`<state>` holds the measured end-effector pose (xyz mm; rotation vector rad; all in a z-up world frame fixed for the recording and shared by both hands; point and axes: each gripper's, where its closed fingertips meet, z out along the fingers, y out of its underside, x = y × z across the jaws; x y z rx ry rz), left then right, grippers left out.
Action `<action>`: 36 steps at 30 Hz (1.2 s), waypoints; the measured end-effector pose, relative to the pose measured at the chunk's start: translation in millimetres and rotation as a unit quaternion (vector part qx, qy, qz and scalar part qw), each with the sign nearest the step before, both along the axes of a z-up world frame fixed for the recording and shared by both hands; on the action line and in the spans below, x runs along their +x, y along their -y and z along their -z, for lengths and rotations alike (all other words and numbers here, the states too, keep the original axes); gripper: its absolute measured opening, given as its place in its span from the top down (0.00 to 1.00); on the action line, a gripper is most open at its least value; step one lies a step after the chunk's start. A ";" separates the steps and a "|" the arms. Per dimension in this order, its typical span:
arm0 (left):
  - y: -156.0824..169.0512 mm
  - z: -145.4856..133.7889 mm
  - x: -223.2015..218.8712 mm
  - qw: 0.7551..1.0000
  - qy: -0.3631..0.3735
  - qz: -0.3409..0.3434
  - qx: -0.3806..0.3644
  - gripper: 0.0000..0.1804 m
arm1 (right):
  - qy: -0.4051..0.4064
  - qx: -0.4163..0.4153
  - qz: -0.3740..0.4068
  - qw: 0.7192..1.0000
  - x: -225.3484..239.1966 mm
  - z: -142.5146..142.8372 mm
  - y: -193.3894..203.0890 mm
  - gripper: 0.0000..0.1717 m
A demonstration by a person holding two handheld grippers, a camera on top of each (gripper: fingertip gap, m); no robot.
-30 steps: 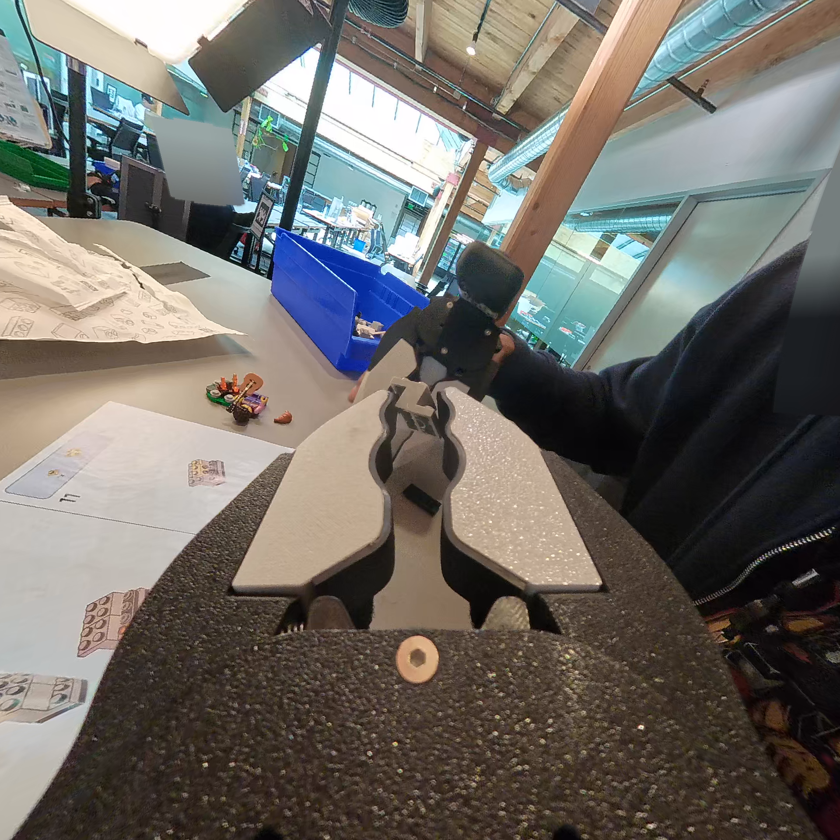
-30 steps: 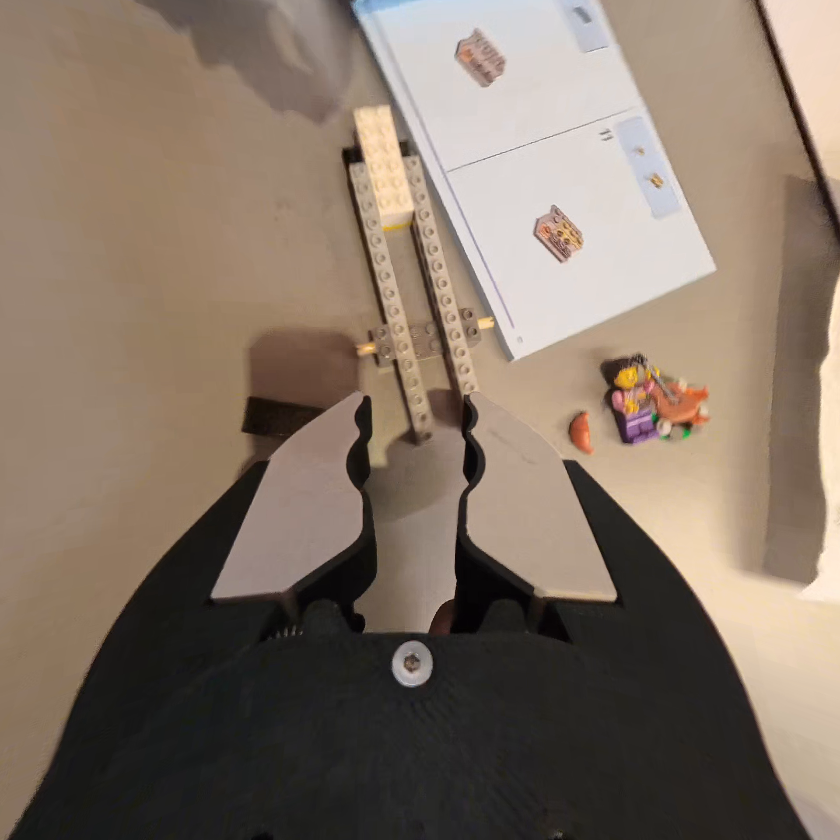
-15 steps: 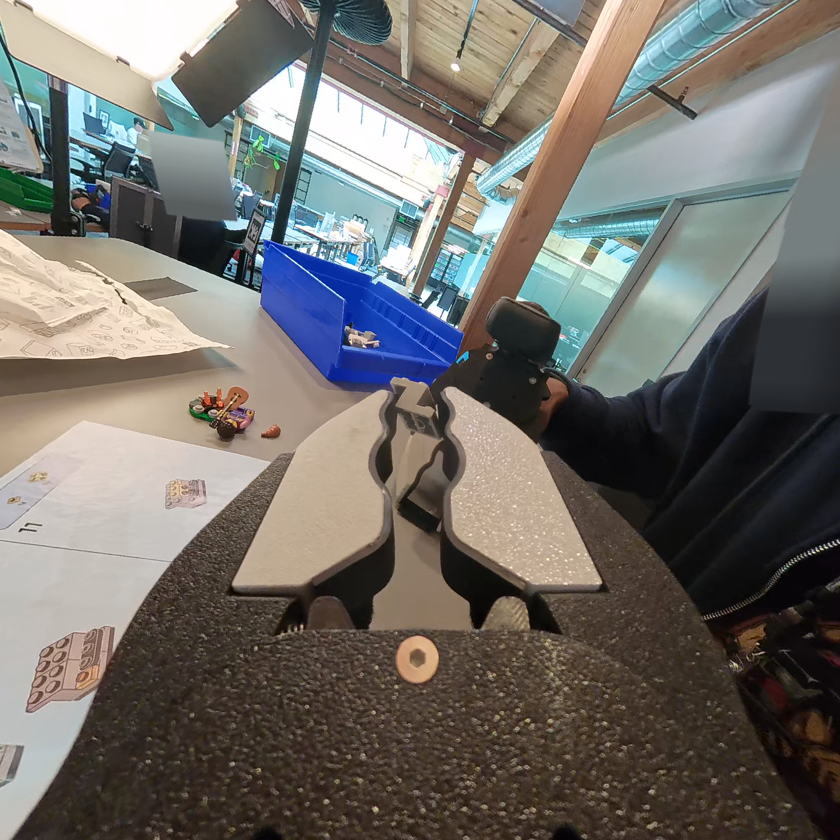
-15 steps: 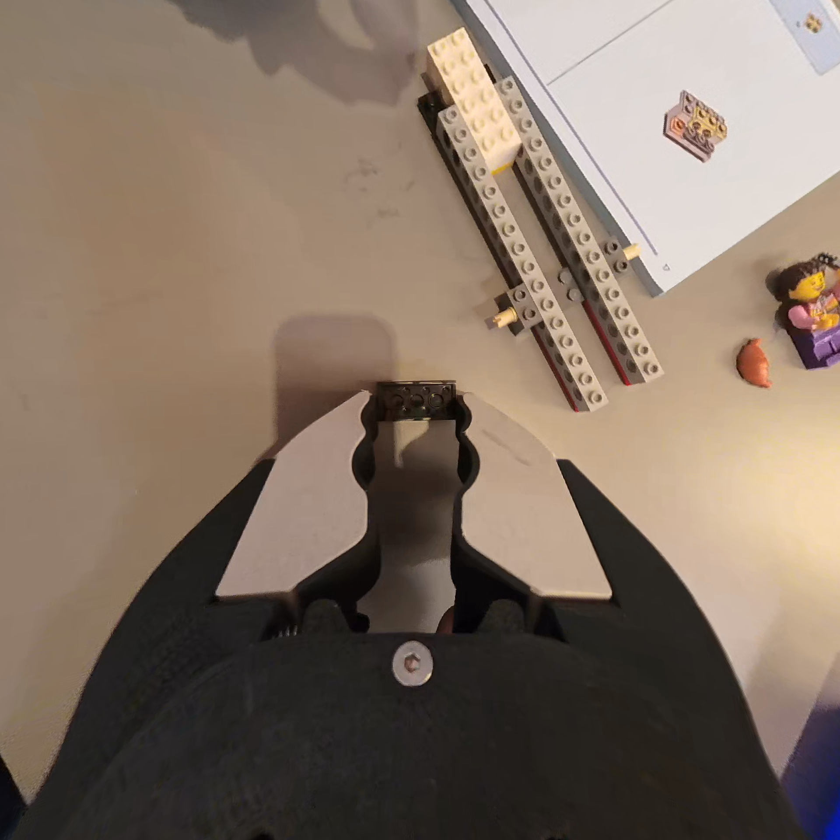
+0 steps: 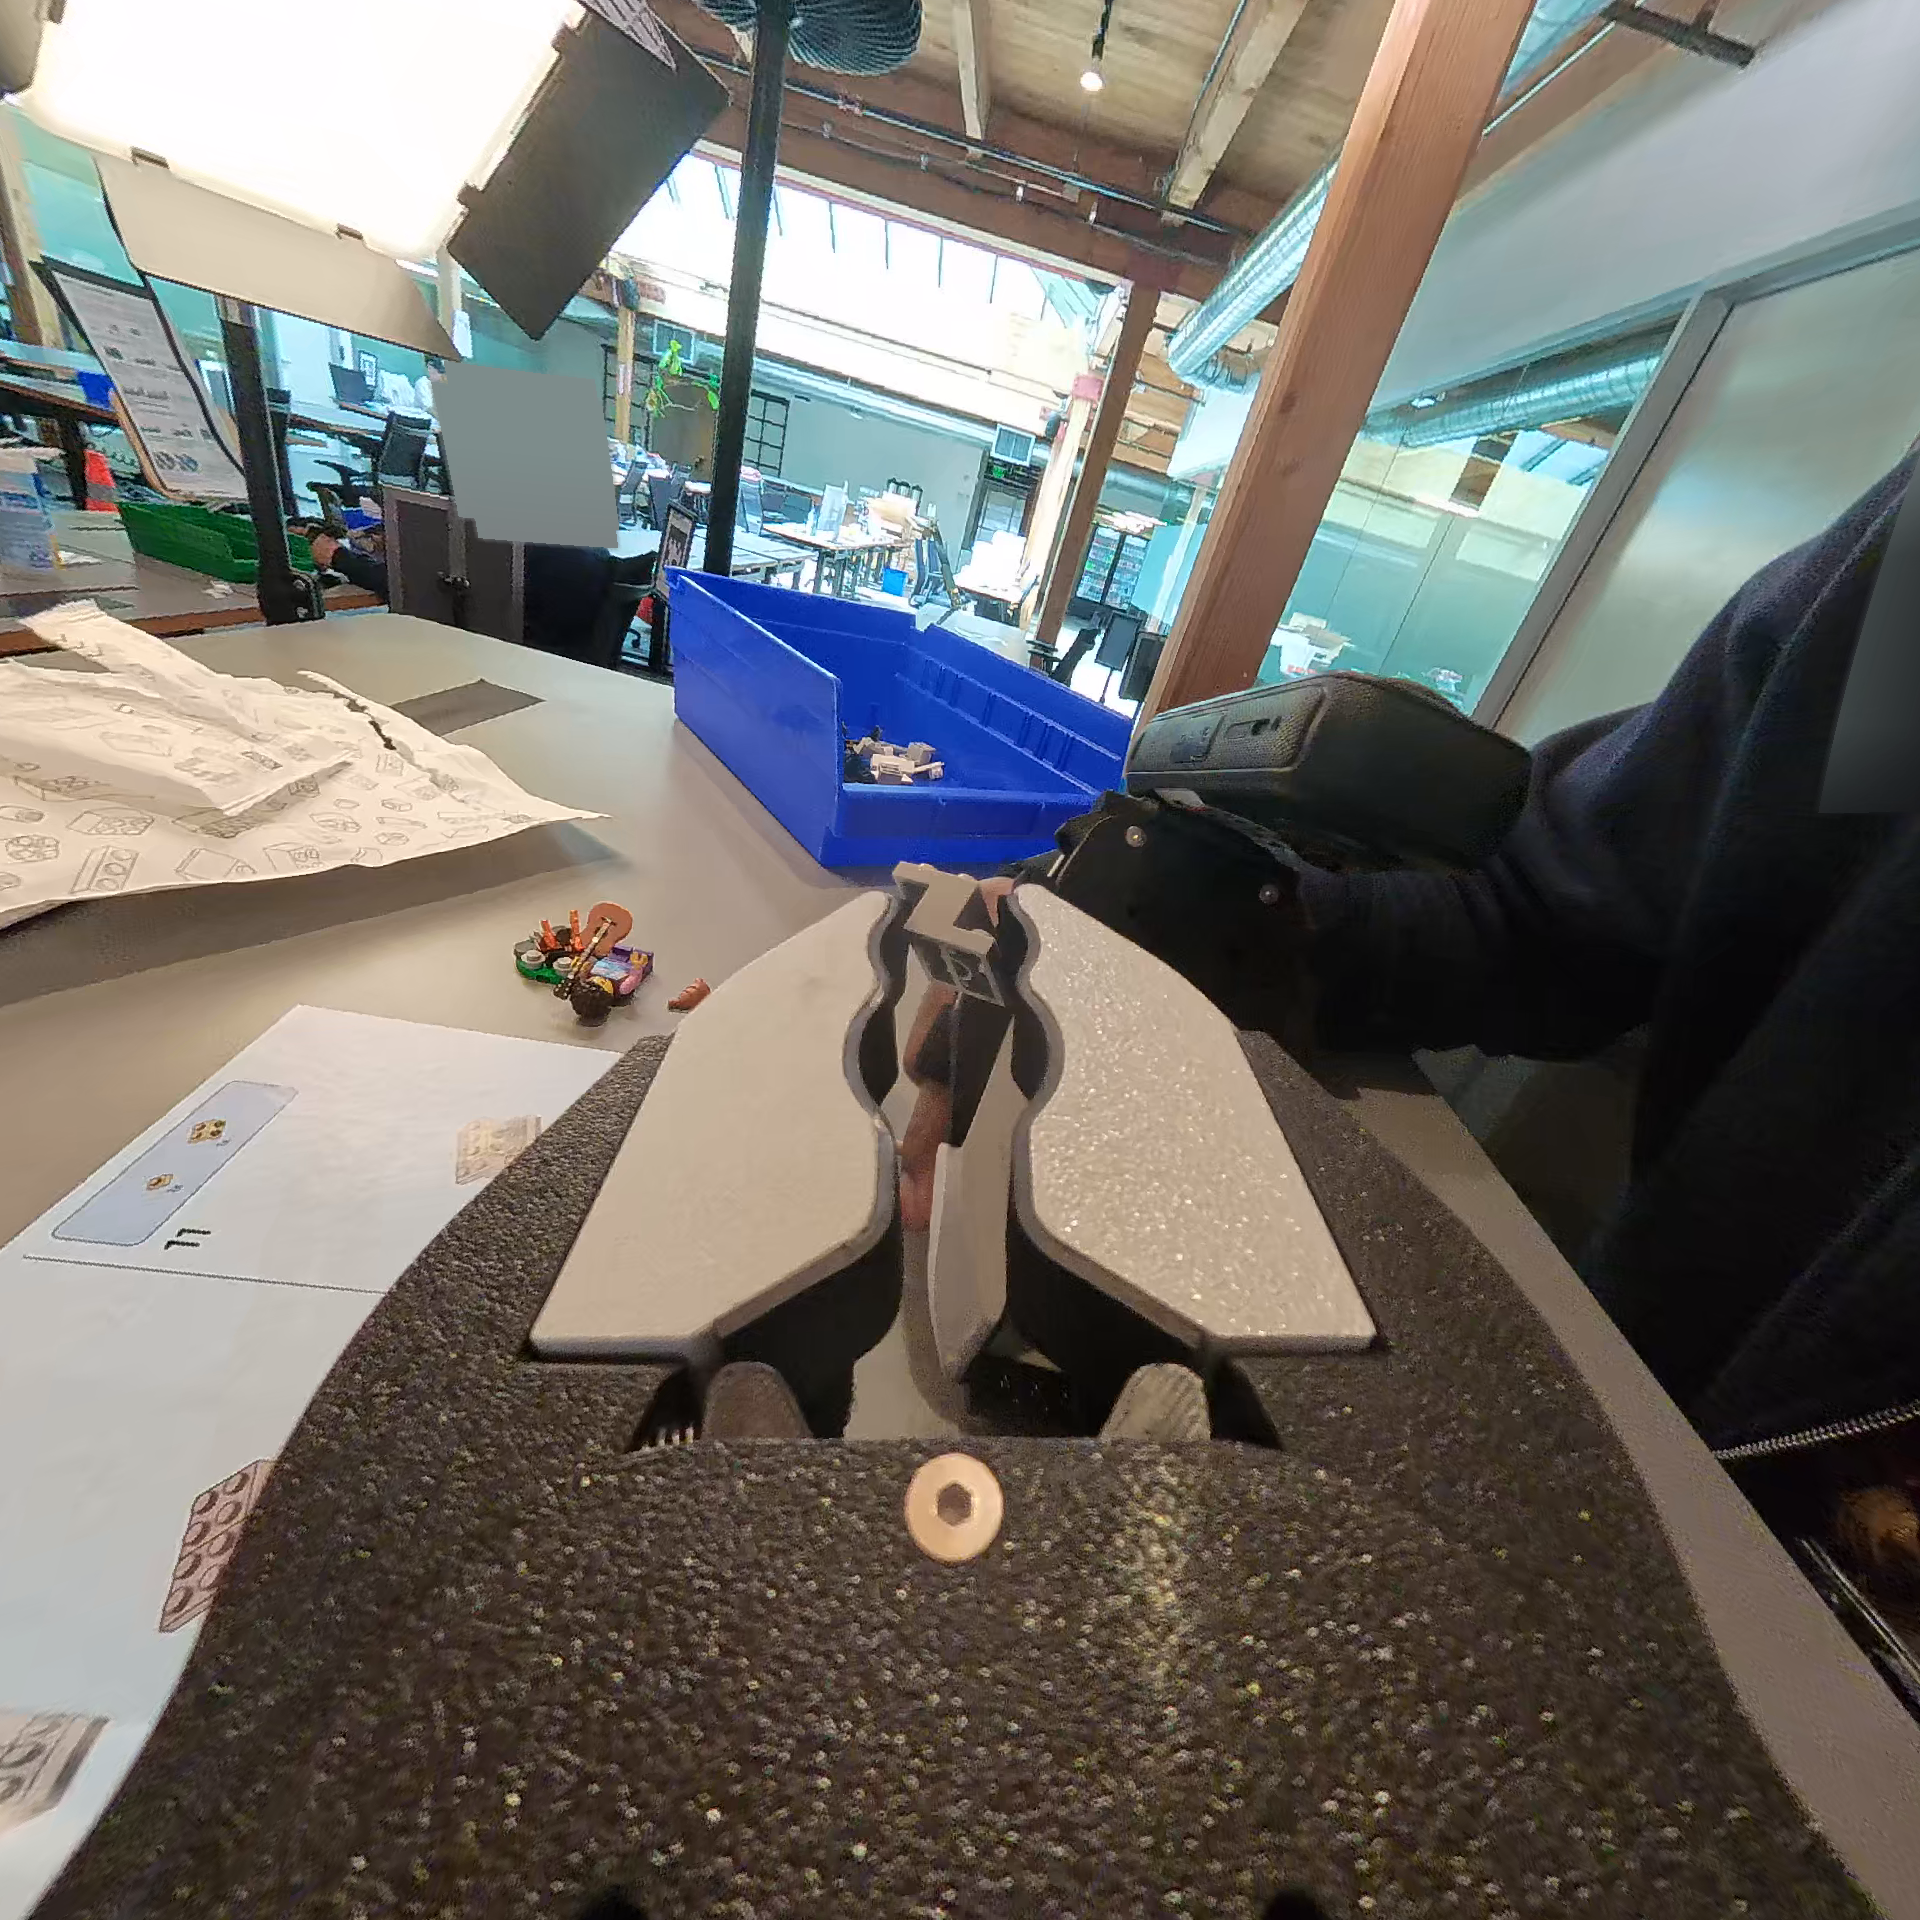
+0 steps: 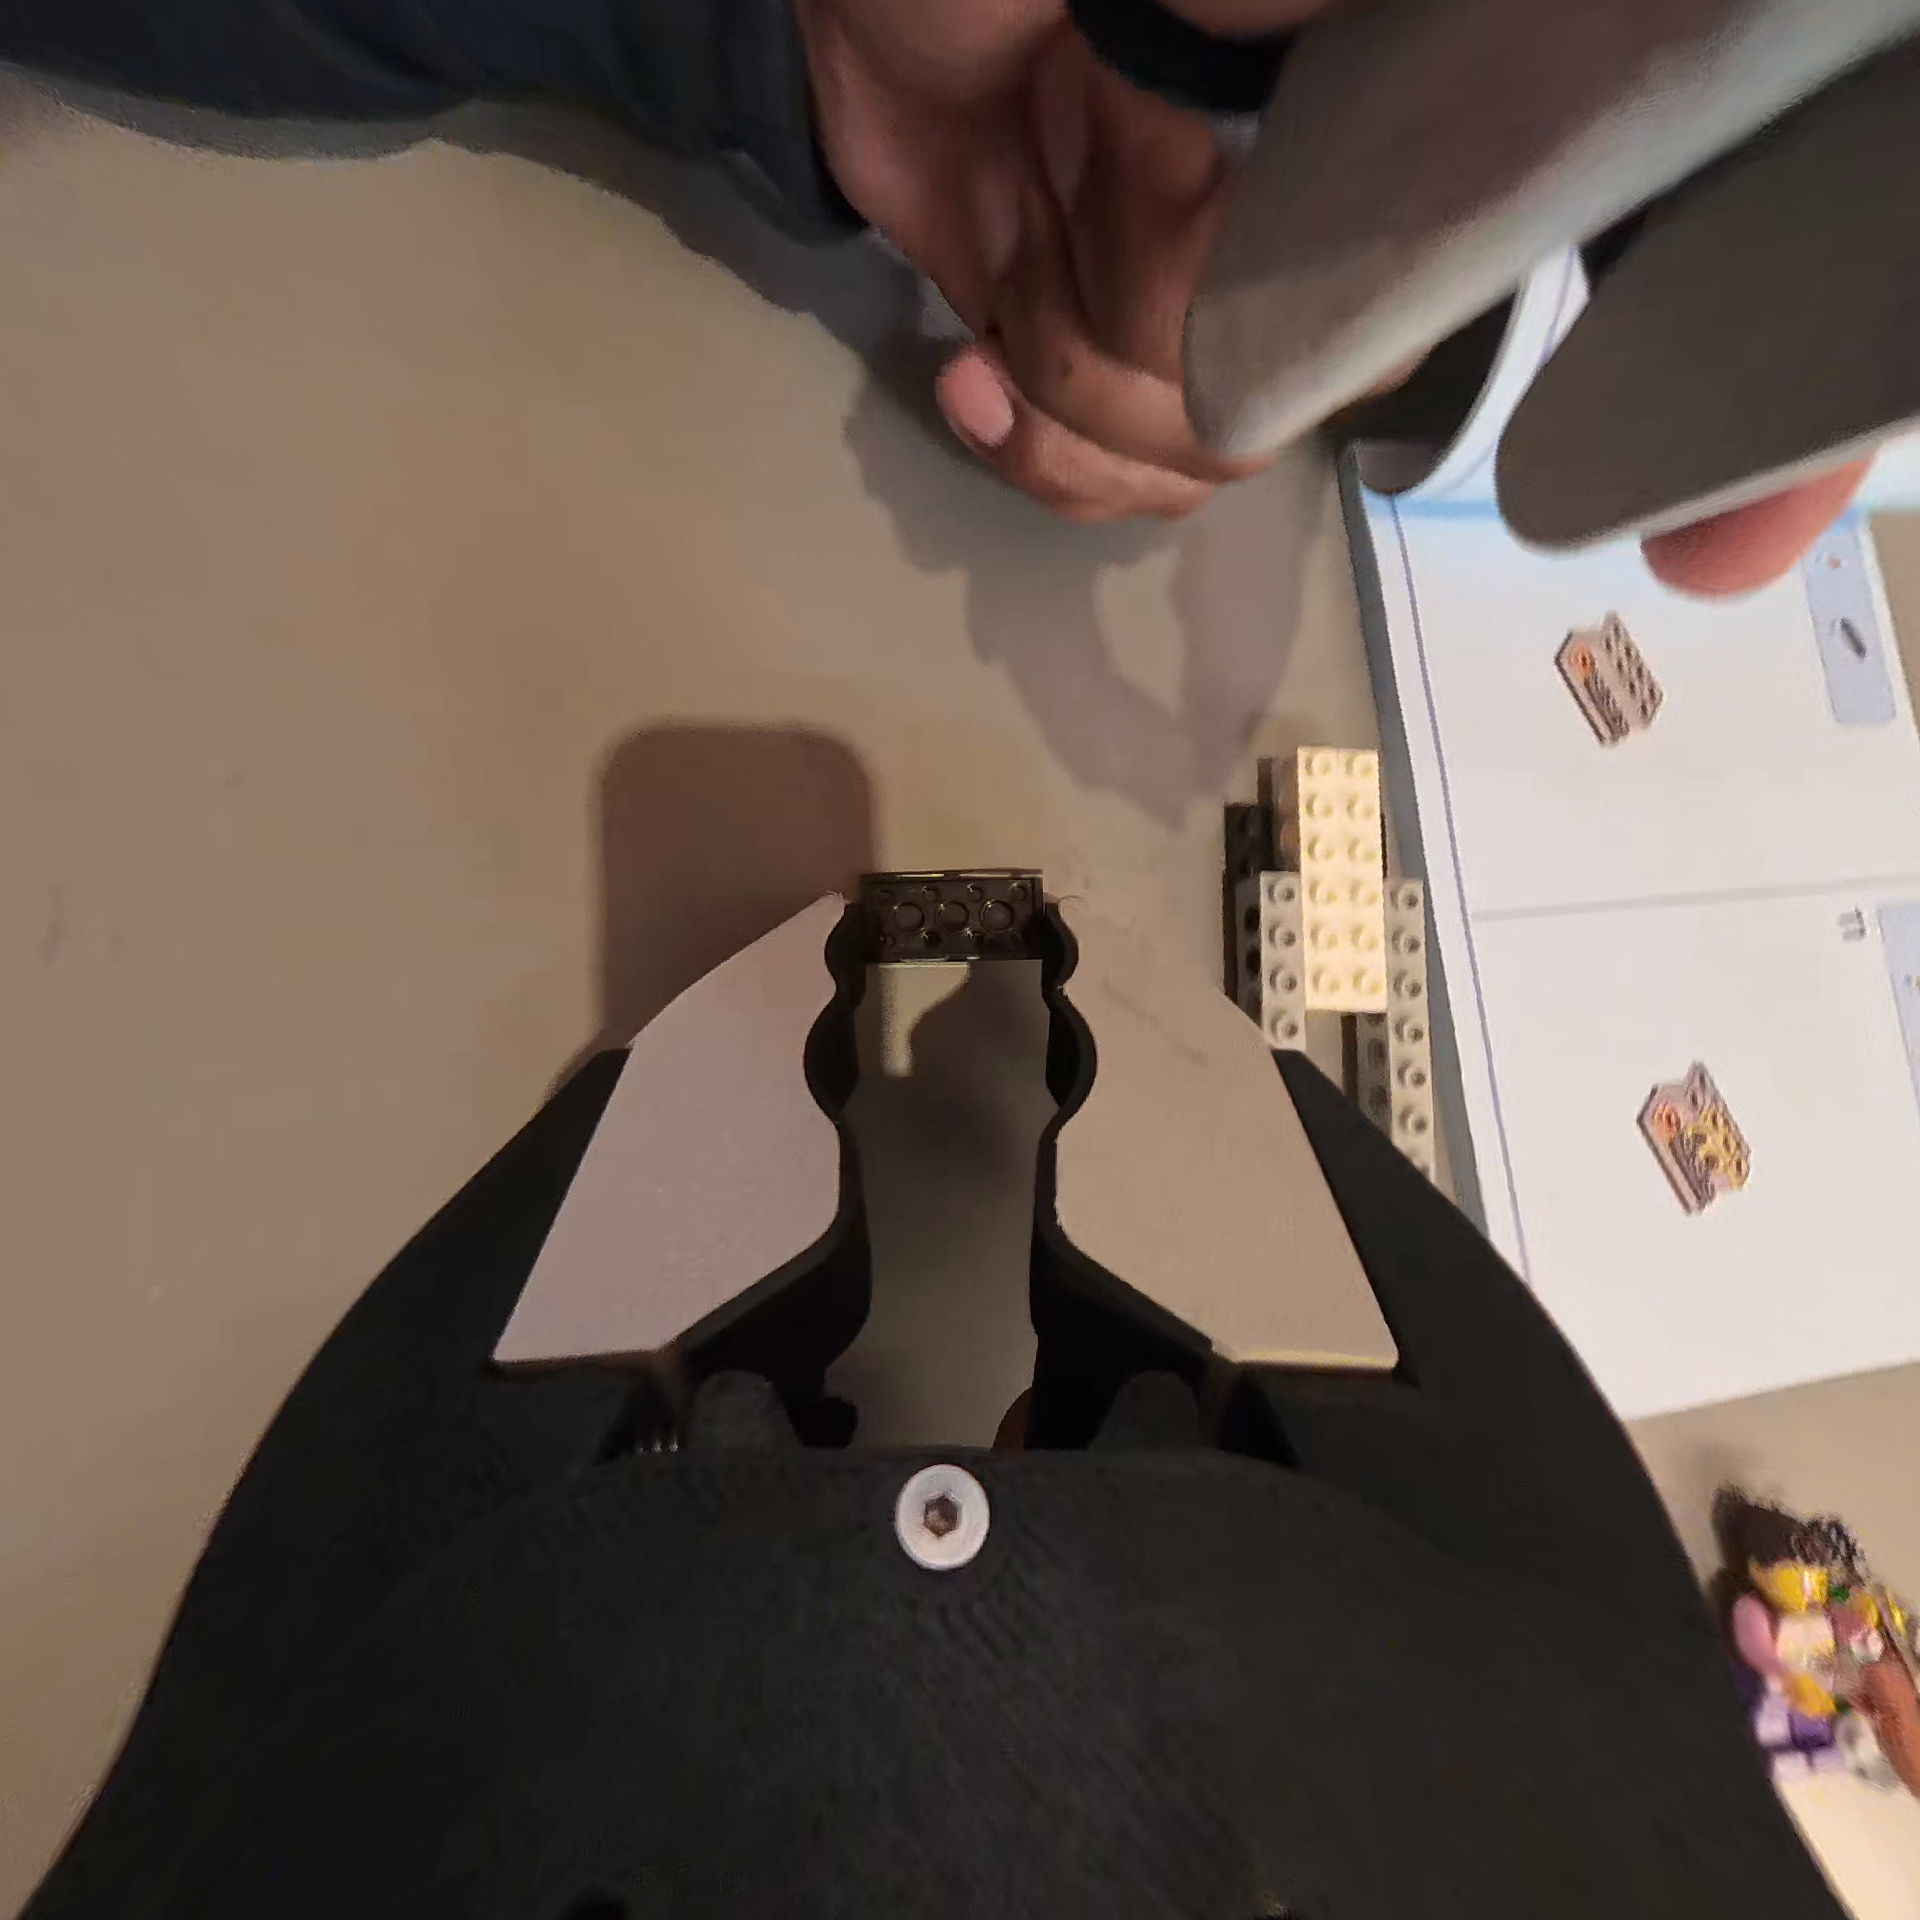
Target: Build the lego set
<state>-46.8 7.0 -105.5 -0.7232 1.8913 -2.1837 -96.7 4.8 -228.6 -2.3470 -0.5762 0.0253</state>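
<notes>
Left wrist view first: the left gripper (image 5: 951, 940) sits mid-frame with its jaws narrow, clamped on a small grey and black brick piece (image 5: 948, 935) right at the fingertips. Just past it, to the right, a hand in a dark sleeve (image 5: 1621, 935) holds the right gripper (image 5: 1195, 894), whose own fingers I can't make out here. Behind that, upper middle, there's a blue bin (image 5: 769, 717) on the grey desk (image 5: 582, 727) with a few loose bits in it. Left of centre lie a little toy figure (image 5: 587, 961) and a tiny orange piece (image 5: 688, 997), a white instruction booklet (image 5: 343, 1143) fills the lower left, and a crumpled printed paper (image 5: 208, 790) sits at the far left.

Right wrist view, looking straight down at the desk: the right gripper (image 6: 951, 920) has its jaws partly open and pressed on both ends of a black brick (image 6: 951, 916), studs facing the camera, held at the very tips in the middle of the frame. Upper right, blurry, a hand (image 6: 1039, 260) and the grey fingers of the left gripper hang over the desk. At right-centre, a build of grey studded beams with a cream brick (image 6: 1340, 883) on top lies against the booklet's edge, well apart from the black brick. The toy figure is in the lower right corner, blurred.
</notes>
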 end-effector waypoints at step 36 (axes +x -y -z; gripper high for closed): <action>20.6 78.1 -39.8 0.949 -0.071 0.118 0.282 0.91 | -0.151 0.169 -0.039 0.973 8.5 -58.9 37.7 0.81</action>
